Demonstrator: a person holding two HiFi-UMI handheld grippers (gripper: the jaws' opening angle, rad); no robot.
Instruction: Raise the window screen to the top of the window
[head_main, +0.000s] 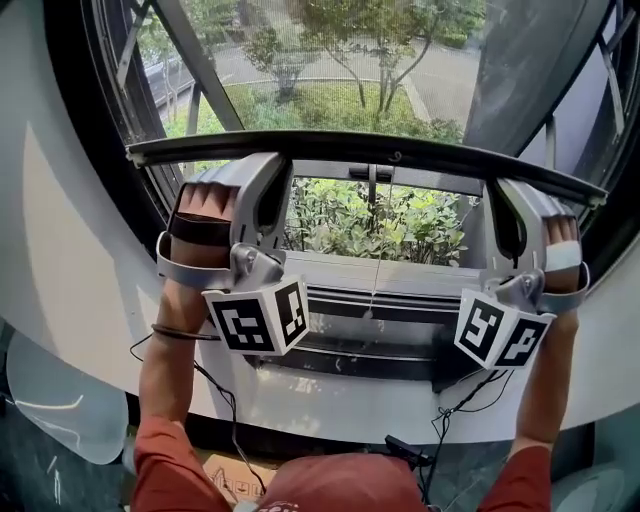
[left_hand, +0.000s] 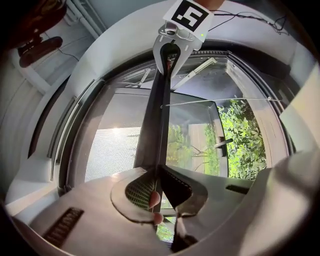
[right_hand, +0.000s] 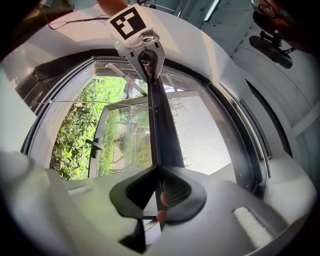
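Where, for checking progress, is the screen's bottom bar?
In the head view, the bottom bar crosses above the sill, clamped by left gripper and right gripper.

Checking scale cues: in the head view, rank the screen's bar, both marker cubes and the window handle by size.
1. screen bar
2. left cube and right cube, about alike, nearest the camera
3. window handle

Screen bar (head_main: 370, 150) looks matt dark metal (mesh (head_main: 330, 60) v. fine weave); wall (head_main: 60, 250) smooth, white.

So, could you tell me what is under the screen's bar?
Shrubs, a hanging cord and the sill. The left gripper and right gripper, clamped on the bar, hide what's beneath its ends.
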